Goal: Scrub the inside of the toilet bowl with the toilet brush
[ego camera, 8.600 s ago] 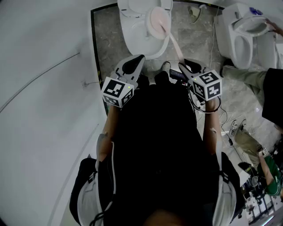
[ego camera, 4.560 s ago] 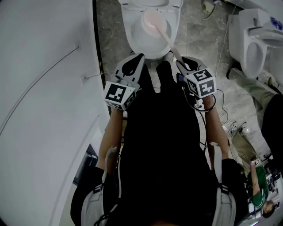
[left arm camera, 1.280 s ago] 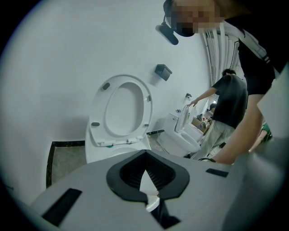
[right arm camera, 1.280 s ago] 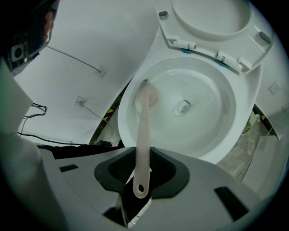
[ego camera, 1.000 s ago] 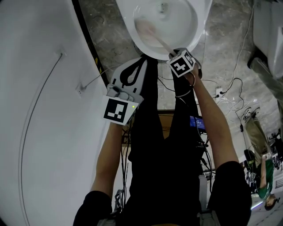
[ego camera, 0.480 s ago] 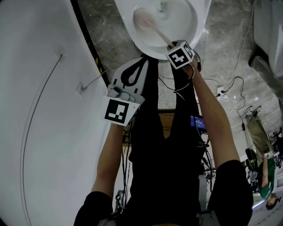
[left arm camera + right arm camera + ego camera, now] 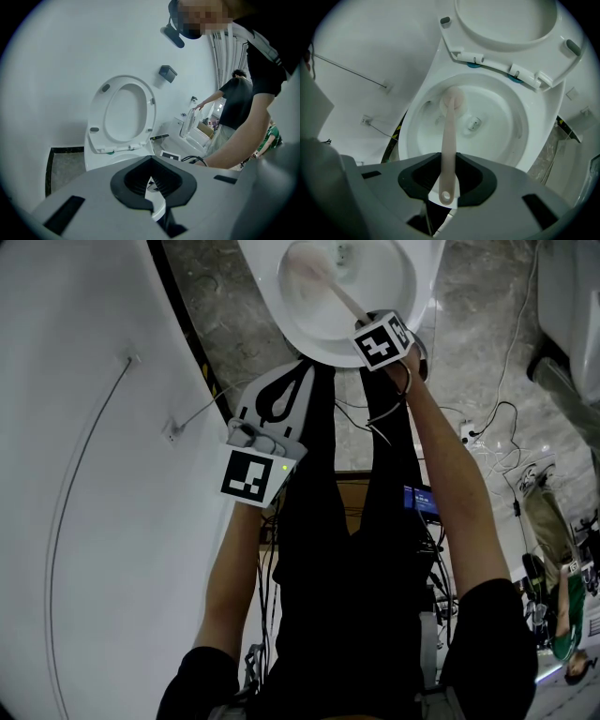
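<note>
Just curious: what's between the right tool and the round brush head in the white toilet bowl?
Only the pale pink plastic brush handle, running from the right tool to the brush head, in the right gripper view.

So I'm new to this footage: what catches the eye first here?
The pale brush stands out, clamped in the right gripper, with its head down inside the white bowl, left of the drain. The left gripper is shut and empty, held short of the bowl.
</note>
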### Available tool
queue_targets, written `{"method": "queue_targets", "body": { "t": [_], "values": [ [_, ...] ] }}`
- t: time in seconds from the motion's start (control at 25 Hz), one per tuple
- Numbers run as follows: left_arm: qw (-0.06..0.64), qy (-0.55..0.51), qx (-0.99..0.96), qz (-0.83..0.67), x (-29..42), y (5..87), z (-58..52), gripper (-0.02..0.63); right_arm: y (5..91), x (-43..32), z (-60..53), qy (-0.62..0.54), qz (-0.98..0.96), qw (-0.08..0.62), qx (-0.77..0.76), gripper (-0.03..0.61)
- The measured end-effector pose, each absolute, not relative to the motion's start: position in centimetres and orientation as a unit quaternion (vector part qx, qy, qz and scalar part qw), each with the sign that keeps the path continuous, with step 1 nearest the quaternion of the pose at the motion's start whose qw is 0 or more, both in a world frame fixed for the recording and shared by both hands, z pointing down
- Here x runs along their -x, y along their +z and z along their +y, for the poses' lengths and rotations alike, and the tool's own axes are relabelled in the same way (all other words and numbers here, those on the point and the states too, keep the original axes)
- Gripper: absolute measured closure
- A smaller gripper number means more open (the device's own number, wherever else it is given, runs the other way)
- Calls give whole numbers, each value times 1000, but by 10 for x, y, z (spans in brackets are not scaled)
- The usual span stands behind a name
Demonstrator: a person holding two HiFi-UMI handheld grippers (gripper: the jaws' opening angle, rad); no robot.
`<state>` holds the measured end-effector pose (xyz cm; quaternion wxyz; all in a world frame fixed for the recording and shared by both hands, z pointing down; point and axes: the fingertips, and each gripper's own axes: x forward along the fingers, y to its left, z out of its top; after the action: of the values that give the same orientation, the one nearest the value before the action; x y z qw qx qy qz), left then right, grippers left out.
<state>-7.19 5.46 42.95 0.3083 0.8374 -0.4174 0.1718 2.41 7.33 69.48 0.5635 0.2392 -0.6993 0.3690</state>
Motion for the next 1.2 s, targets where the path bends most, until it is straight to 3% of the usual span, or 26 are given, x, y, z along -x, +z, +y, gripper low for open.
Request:
{"method": "queue_targets", "body": {
  "t": [1.2],
  "values": [
    [303, 167, -848, -401, 41, 427, 50, 603, 688, -140, 76, 439, -583, 582, -359, 477]
  ]
}}
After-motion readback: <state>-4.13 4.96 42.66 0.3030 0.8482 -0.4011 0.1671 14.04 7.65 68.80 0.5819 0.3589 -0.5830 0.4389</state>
